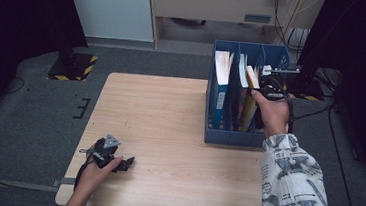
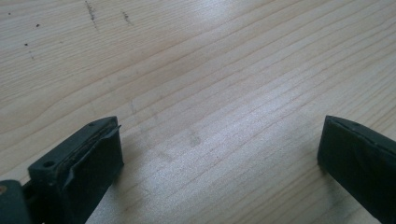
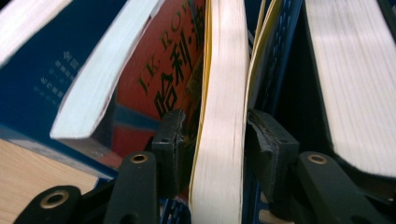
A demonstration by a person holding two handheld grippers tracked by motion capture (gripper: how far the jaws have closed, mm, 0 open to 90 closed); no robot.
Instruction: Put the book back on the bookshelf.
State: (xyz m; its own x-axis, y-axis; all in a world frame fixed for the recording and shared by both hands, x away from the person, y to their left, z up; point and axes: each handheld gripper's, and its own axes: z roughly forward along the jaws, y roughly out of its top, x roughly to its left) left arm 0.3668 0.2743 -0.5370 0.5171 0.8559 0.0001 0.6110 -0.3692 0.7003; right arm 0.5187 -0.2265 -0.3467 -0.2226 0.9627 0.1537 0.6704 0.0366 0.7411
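Observation:
A blue file box (image 1: 228, 137) stands at the table's right side with several books upright in its slots. My right gripper (image 1: 268, 94) reaches down into it from above. In the right gripper view a yellow-covered book (image 3: 226, 70) stands between the jaws of my right gripper (image 3: 215, 130). A narrow gap shows between the left pad (image 3: 170, 140) and the cover, so the jaws are open around the book. My left gripper (image 1: 126, 165) rests low at the table's front left. Its jaws stand wide open over bare wood, as the left gripper (image 2: 219, 140) view shows.
A red book (image 3: 163, 60) and a blue book (image 3: 32, 60) lean beside the yellow one, and a thick book's pale page block (image 3: 355, 70) stands on its other side. The wooden table (image 1: 169, 122) stretches left of the box. Cables and dark stands (image 1: 74, 66) sit beyond.

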